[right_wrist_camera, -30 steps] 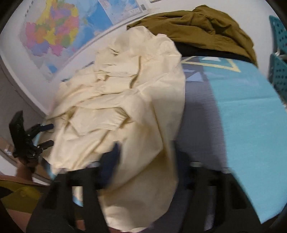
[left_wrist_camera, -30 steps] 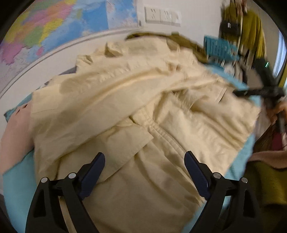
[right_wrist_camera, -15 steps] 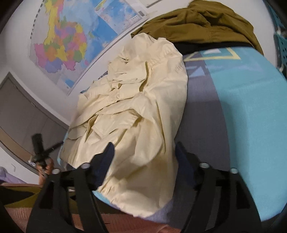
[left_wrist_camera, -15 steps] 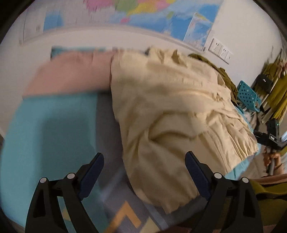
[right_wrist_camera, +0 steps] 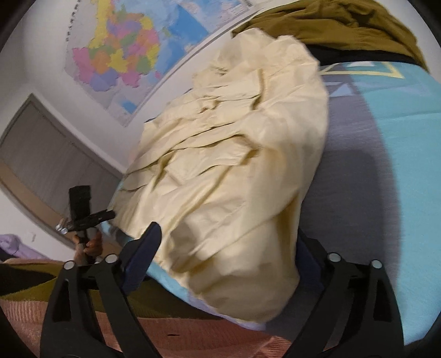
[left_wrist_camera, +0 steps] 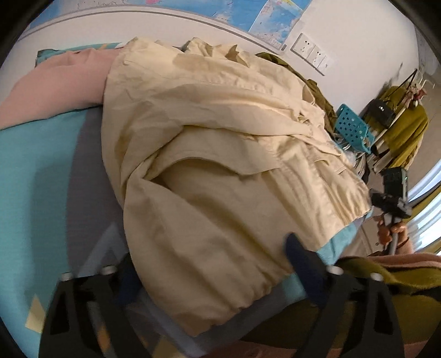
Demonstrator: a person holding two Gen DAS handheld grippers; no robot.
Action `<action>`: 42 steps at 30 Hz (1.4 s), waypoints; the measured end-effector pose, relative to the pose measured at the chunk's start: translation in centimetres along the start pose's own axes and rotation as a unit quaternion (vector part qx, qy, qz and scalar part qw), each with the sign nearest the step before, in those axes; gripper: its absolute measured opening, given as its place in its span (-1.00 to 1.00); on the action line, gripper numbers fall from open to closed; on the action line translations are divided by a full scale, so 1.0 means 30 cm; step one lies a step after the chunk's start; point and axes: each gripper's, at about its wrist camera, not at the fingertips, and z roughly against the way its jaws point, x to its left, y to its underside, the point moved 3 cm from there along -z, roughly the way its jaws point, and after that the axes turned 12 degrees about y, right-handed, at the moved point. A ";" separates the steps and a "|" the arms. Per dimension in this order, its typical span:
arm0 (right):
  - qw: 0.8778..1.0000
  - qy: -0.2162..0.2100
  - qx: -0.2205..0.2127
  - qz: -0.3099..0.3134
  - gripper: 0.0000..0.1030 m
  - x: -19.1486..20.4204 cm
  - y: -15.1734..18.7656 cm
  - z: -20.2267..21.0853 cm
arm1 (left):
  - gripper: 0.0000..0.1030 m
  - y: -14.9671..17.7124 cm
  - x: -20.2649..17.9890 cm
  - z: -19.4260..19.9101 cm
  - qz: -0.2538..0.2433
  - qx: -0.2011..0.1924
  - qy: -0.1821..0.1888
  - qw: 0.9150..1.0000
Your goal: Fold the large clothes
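Observation:
A large cream jacket (left_wrist_camera: 220,165) lies crumpled on a bed with a teal and grey cover (left_wrist_camera: 41,179). My left gripper (left_wrist_camera: 212,264) is open, its fingers straddling the jacket's near hem, holding nothing. The jacket also shows in the right wrist view (right_wrist_camera: 234,165). My right gripper (right_wrist_camera: 226,247) is open, its fingers on either side of the jacket's near bulge, with the right finger partly hidden behind the cloth. Each gripper shows small in the other's view: the right gripper (left_wrist_camera: 391,198) at the right, the left gripper (right_wrist_camera: 82,214) at the left.
A pink garment (left_wrist_camera: 55,82) lies at the bed's far left. An olive-brown garment (right_wrist_camera: 344,24) lies at the head of the bed. A teal basket (left_wrist_camera: 352,126) and a rack with olive clothes (left_wrist_camera: 402,129) stand right. A map (right_wrist_camera: 132,55) hangs on the wall.
The left gripper swung from over the jacket to its left side, then back onto the near hem. The right gripper let the jacket go and drew back a little.

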 end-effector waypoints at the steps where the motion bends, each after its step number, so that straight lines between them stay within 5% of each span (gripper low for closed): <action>1: 1.000 -0.002 0.000 -0.002 0.46 -0.004 0.000 0.001 | 0.35 -0.003 -0.002 0.007 0.005 -0.005 -0.002 1.000; 5: 0.999 -0.030 0.000 -0.030 0.35 -0.044 -0.001 0.025 | 0.21 0.006 0.039 0.058 0.051 -0.024 0.032 0.998; 9: 1.000 -0.011 0.004 -0.009 0.41 -0.028 0.010 0.030 | 0.59 0.024 0.037 0.041 0.052 -0.010 0.030 0.998; 13: 1.000 0.005 0.001 0.029 0.56 0.017 0.017 0.007 | 0.62 0.018 -0.020 -0.012 0.018 0.003 0.007 1.000; 16: 0.999 0.008 -0.006 0.033 0.52 0.028 0.017 -0.007 | 0.17 0.003 -0.022 -0.022 0.029 -0.008 -0.006 1.000; 18: 1.000 -0.004 0.002 0.009 -0.13 0.012 0.015 -0.023 | -0.27 -0.005 -0.014 -0.003 0.041 -0.024 -0.014 0.999; 20: 0.999 -0.040 -0.001 -0.027 -0.49 -0.015 0.010 -0.016 | -0.42 -0.014 -0.023 0.025 0.040 -0.035 -0.030 0.998; 24: 0.992 -0.113 -0.049 -0.015 -0.66 0.057 -0.009 0.098 | -0.55 -0.044 -0.076 0.109 0.031 -0.065 -0.023 0.997; 27: 0.988 -0.138 -0.065 0.011 -0.64 0.117 -0.010 0.166 | -0.52 -0.052 -0.082 0.181 0.030 -0.084 0.013 0.996; 33: 0.995 -0.091 0.020 -0.035 -0.26 -0.013 0.052 0.048 | -0.18 0.006 0.056 0.092 0.084 -0.020 0.028 0.996; 38: 0.995 -0.095 0.021 -0.035 -0.09 -0.036 0.079 0.038 | 0.14 0.022 0.091 0.078 0.104 -0.028 0.069 0.992; 40: 0.995 -0.095 0.023 -0.025 -0.09 -0.019 0.084 0.031 | 0.14 0.017 0.067 0.070 0.088 -0.021 0.050 0.995; 42: 0.993 -0.108 0.028 -0.036 -0.45 -0.013 0.087 0.025 | -0.30 0.013 0.045 0.065 0.080 -0.017 0.031 0.996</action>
